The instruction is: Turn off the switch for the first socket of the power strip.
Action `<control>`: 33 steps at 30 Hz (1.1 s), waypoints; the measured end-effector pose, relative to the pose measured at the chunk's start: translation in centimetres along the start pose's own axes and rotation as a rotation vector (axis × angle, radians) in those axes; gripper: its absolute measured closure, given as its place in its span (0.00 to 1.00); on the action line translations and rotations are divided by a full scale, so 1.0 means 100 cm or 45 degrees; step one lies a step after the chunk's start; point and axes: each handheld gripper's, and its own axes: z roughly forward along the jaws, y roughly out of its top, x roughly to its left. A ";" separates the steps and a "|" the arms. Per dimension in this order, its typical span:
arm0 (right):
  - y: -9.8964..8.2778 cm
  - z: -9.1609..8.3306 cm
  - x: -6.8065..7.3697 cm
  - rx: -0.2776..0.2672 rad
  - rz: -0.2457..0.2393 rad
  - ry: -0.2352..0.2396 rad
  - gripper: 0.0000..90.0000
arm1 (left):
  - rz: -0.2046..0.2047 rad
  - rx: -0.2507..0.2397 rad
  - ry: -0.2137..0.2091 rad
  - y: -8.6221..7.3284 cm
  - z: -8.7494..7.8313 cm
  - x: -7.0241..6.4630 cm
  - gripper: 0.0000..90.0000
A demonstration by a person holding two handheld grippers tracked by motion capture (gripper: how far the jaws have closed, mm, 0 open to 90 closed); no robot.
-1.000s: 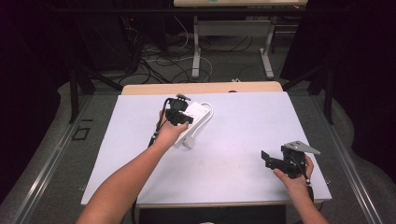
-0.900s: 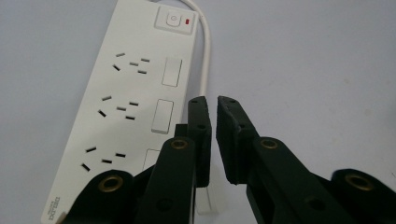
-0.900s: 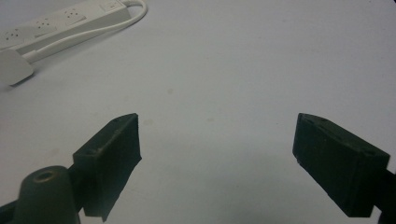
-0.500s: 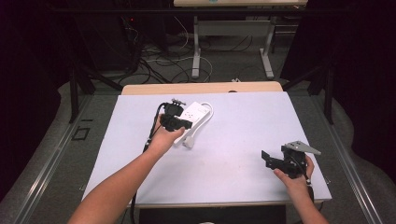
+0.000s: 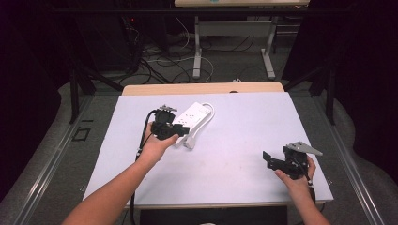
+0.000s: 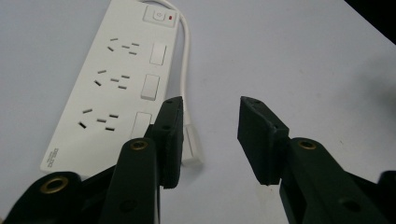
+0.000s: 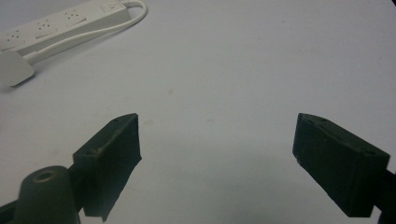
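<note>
The left gripper [image 6: 210,135] has its jaws partly apart; they have just been opening, and only bare counter [image 5: 244,126] shows in the gap. In the left gripper view, a white plug [image 6: 195,150] lies just behind the jaw at lower centre-left. Its cable [image 6: 186,60] runs up along the right edge of a white power strip [image 6: 116,84], which fills the upper left of that frame. In the high view the strip [image 5: 192,116] lies diagonally just left of centre, with the left gripper [image 5: 165,127] at its lower-left end. The right gripper [image 7: 217,154] holds its jaws wide apart over bare counter, gripping nothing. In the high view it [image 5: 281,161] sits at lower right, well apart from the strip.
</note>
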 end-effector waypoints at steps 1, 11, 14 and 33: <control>0.000 0.000 0.000 0.003 0.000 0.000 0.16 | 0.009 -0.007 -0.002 -0.002 -0.002 0.001 0.66; 0.000 0.001 0.000 -0.012 -0.005 -0.003 0.16 | -0.002 -0.092 -0.009 -0.021 -0.020 0.005 0.55; 0.000 0.000 0.001 -0.004 -0.001 0.002 0.16 | -0.016 -0.115 -0.014 -0.028 -0.026 0.008 0.53; 0.000 0.000 0.002 -0.008 -0.002 0.001 0.16 | -0.071 -0.230 0.062 -0.073 -0.053 0.031 0.39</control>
